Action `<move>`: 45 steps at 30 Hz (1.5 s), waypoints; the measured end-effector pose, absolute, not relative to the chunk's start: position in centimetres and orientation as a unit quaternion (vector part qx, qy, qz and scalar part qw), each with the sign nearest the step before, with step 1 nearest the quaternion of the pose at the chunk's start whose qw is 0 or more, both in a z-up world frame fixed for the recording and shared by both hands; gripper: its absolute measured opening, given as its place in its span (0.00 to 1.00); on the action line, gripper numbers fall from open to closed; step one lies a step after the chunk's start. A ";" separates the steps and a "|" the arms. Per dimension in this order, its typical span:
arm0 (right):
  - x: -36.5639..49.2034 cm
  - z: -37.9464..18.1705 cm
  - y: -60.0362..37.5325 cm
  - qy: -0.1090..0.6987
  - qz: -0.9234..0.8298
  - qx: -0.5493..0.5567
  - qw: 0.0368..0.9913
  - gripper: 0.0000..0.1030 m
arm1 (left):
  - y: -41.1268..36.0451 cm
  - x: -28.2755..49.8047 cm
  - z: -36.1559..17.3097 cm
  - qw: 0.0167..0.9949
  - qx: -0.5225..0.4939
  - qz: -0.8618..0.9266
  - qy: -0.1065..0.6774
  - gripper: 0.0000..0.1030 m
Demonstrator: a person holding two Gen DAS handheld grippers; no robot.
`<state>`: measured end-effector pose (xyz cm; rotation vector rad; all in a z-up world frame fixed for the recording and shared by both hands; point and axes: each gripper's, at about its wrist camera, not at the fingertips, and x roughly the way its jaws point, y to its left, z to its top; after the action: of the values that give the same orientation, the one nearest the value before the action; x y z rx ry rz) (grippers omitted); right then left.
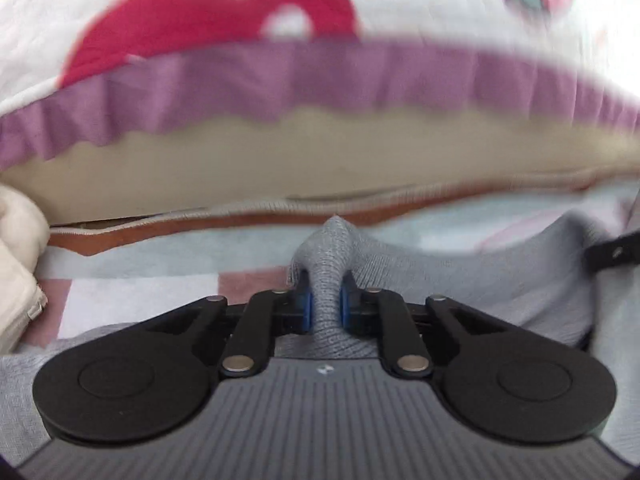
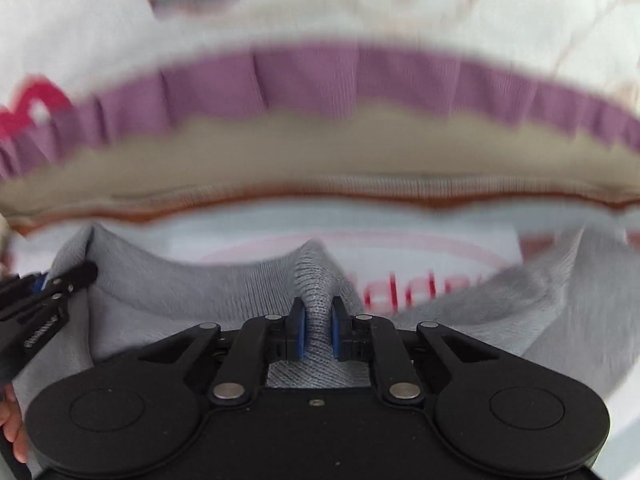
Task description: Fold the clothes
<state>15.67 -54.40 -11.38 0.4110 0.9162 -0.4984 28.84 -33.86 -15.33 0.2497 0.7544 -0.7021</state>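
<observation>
A grey knit garment point(image 1: 460, 280) lies over a pale printed cloth point(image 1: 160, 264). In the left wrist view my left gripper point(image 1: 325, 308) is shut on a pinched-up fold of the grey garment, the knit bulging up between the blue pads point(image 1: 306, 312). The right wrist view shows my right gripper point(image 2: 318, 330) shut the same way on another raised fold of the grey garment point(image 2: 192, 292). The left gripper point(image 2: 44, 292) also shows at that view's left edge, and the right gripper's finger pokes in at the left view's right edge. Both views are motion-blurred.
Beyond the grey garment hangs a white bedspread with a purple ruffle point(image 1: 320, 76) and a red shape point(image 1: 200, 20), over a beige mattress side point(image 1: 280, 164) with a brown edge. A cream garment point(image 1: 16, 264) lies at the left. A hand point(image 2: 12, 432) shows at lower left.
</observation>
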 end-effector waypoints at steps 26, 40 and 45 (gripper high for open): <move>-11.9 -12.5 -70.1 0.225 -0.400 0.379 0.804 0.61 | -38.2 25.2 -12.4 0.811 0.035 -0.463 0.356 0.61; -18.1 -15.3 -79.3 0.114 -0.469 0.523 0.703 0.66 | -47.5 24.4 -16.3 0.833 0.195 -0.443 0.267 0.04; -16.3 -15.8 -79.9 0.155 -0.484 0.509 0.695 0.66 | -47.0 27.0 -17.6 0.828 0.139 -0.430 0.331 0.08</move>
<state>-16.33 -79.92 -15.81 1.1359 0.3460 -1.0793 27.00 -47.04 -17.58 0.2950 0.7024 -0.9134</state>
